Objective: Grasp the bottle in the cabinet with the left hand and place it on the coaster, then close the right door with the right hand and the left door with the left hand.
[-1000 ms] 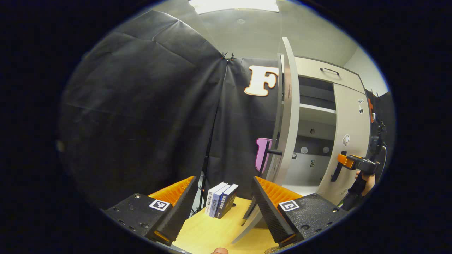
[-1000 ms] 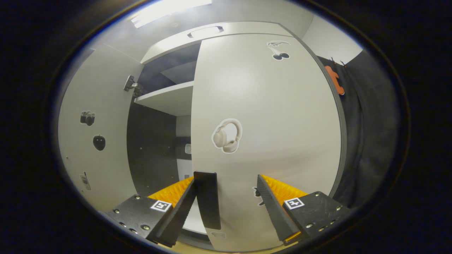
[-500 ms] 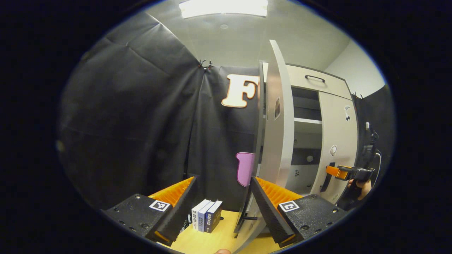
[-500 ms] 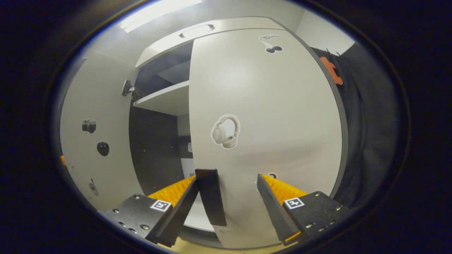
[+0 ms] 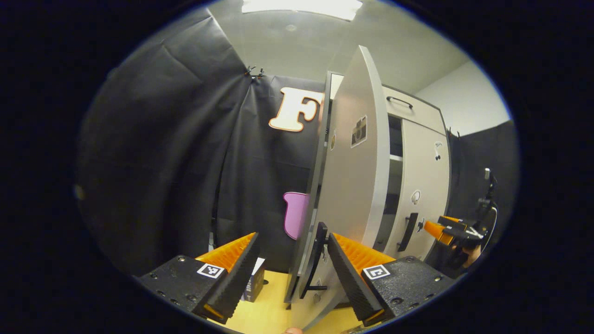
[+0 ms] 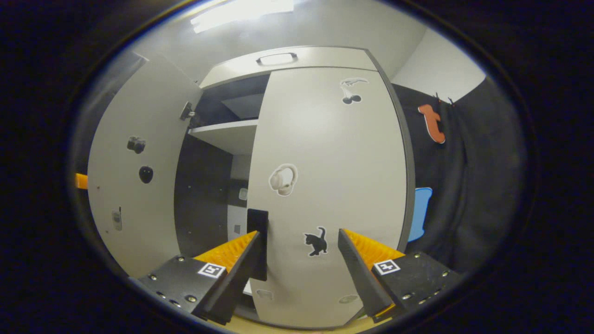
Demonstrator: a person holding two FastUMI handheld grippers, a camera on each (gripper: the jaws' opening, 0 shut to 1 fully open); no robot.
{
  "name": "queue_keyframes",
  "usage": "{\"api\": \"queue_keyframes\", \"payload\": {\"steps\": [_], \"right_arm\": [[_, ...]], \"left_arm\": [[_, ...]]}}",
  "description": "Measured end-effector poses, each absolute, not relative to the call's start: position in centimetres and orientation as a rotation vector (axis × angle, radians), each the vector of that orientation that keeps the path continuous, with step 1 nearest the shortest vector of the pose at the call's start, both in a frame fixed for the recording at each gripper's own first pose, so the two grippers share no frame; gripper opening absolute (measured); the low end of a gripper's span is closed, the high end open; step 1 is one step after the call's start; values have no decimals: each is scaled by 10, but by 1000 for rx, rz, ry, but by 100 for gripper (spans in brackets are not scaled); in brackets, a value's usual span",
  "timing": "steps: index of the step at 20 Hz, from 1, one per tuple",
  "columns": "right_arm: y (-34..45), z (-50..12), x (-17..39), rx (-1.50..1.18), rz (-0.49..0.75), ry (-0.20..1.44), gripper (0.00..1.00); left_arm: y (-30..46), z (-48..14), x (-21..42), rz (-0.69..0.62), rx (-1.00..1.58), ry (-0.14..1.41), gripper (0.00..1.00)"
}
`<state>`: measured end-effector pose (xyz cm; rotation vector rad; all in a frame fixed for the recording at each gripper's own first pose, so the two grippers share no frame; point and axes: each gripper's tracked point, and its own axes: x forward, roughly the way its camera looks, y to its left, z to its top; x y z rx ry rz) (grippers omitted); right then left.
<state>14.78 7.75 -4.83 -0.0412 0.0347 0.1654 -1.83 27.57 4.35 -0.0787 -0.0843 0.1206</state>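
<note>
Books (image 5: 254, 284) stand upright on the yellow wooden tabletop (image 5: 269, 311), near its far edge by the black cloth wall (image 5: 176, 153). Top drawer (image 6: 287, 69) of the cabinet has a dark bar pull (image 6: 277, 58). Inside, a white shelf (image 6: 227, 135) sits high against a dark back panel (image 6: 202, 195). Ceiling light panel (image 5: 301, 5) overhead; plain white room wall (image 5: 468, 106) at upper right.

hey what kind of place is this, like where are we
Probably a staged recording booth, not a real home. Black cloth hangs as the walls, a pale two-door cabinet with stickers stands against it, and a few books sit on a wooden tabletop, under a ceiling light.
</note>
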Motion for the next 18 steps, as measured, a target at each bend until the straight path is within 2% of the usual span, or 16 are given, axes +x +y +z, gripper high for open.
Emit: {"api": "queue_keyframes", "payload": {"steps": [2, 3, 7, 8, 9, 12, 14, 15, 18], "right_arm": [[71, -51, 146, -65, 163, 46, 97], [68, -53, 144, -62, 166, 59, 100], [57, -53, 138, -52, 165, 77, 100], [53, -53, 135, -63, 165, 76, 100], [48, -52, 131, -79, 163, 75, 100], [34, -54, 119, -127, 152, 78, 100], [22, -60, 109, -150, 137, 99, 100], [16, -62, 104, -153, 130, 108, 100], [-5, -63, 91, -149, 102, 120, 100]], "left_arm": [[270, 42, -19, 113, -101, -91, 93], [265, 40, -17, 101, -107, -94, 93], [224, 34, -6, -7, -147, -86, 93], [212, 32, -2, -34, -162, -85, 90], [201, 30, 4, -58, -178, -82, 93], [177, 25, 17, -105, -197, -72, 93], [167, 19, 28, -113, -220, -59, 89], [158, 17, 34, -128, -241, -53, 98], [142, 13, 48, -155, -255, -42, 100]]}}
